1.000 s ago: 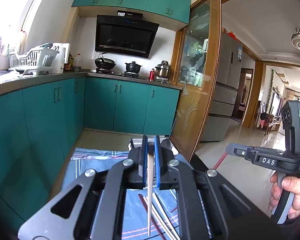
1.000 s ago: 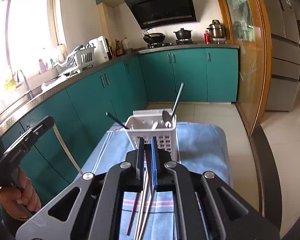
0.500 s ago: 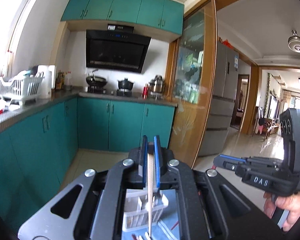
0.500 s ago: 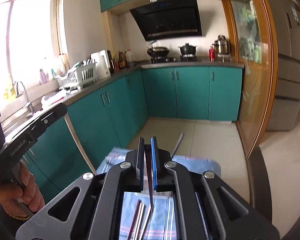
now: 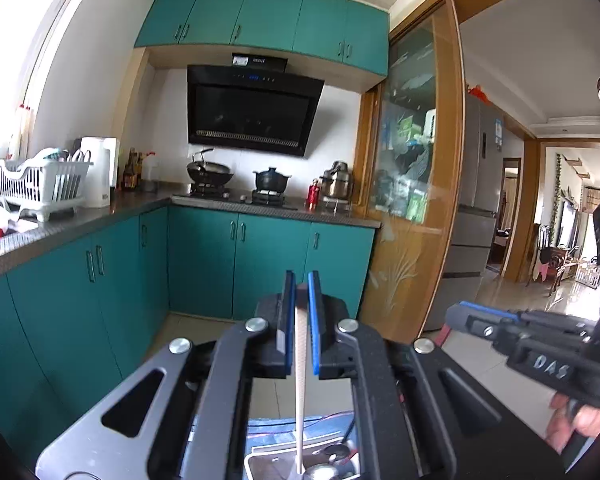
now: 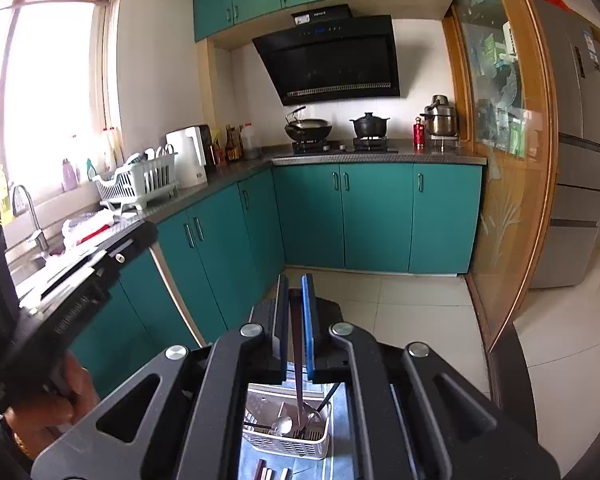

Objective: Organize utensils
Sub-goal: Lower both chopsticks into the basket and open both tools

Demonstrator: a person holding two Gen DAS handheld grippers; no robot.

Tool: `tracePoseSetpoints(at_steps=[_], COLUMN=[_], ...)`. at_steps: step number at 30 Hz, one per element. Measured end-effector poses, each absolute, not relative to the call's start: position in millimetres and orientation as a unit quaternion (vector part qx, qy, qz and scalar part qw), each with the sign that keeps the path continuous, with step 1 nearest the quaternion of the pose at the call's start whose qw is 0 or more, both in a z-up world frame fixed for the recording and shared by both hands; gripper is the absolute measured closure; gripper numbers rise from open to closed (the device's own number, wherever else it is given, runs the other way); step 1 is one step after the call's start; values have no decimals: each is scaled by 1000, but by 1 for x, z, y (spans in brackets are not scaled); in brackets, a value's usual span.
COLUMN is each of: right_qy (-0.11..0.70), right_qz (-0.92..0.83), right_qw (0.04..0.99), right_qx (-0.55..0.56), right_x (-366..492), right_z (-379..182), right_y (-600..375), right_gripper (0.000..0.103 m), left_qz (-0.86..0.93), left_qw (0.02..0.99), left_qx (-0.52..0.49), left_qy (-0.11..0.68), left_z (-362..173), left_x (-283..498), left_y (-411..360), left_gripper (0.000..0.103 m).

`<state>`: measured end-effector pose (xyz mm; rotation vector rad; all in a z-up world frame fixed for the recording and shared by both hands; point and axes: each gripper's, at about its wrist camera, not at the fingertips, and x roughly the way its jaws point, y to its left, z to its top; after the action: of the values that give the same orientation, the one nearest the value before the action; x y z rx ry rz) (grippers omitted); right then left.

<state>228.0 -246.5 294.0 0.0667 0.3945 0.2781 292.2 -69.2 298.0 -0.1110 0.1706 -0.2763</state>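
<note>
In the left wrist view my left gripper point(image 5: 298, 280) is shut on a pale chopstick point(image 5: 300, 384) that hangs straight down over the rim of the white utensil basket point(image 5: 266, 462). In the right wrist view my right gripper point(image 6: 295, 280) is shut on a dark chopstick point(image 6: 298, 376), its tip hanging over the same basket point(image 6: 288, 446). The basket holds spoons point(image 6: 282, 426) and a black chopstick. It stands on a blue cloth point(image 6: 342, 428). Each gripper also shows in the other's view, the left gripper point(image 6: 140, 240) at the left and the right gripper point(image 5: 458, 314) at the right.
More chopsticks point(image 6: 264, 473) lie on the cloth in front of the basket. Teal cabinets point(image 6: 376, 216) run along the left and back, under a counter with a dish rack point(image 6: 140, 180) and a stove point(image 6: 340, 146). A glass sliding door point(image 6: 500, 168) stands at the right.
Both grippers have risen with their chopsticks. The basket and cloth have sunk to the bottom edge of both views, and more of the kitchen wall and upper cabinets shows.
</note>
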Motion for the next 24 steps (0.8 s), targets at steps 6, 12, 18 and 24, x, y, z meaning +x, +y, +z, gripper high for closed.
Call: tracePoseSetpoints(at_steps=[6,12,18,24], right_qy=[228,241,171,202], right_qz=[136,129,125,103], right_qw=[963,961,976,973], right_qx=[41,51,53,39], right_x=[248,229,125,58], right_z=[249,223,211,129], right_y=[-246,-248,-253,-235], right_gripper=[96,55,27,22], left_qz=[-132,-111,-109,-90], left_qw=[981,987,988,981], left_qx=[-49,-35,-70,-51], left_qy=[130,108,78,163], left_z=[240,210,198,124], left_x=[318,289,182,113], left_y=[-71,-56,-10,-2], left_gripper=[97,28,11,11])
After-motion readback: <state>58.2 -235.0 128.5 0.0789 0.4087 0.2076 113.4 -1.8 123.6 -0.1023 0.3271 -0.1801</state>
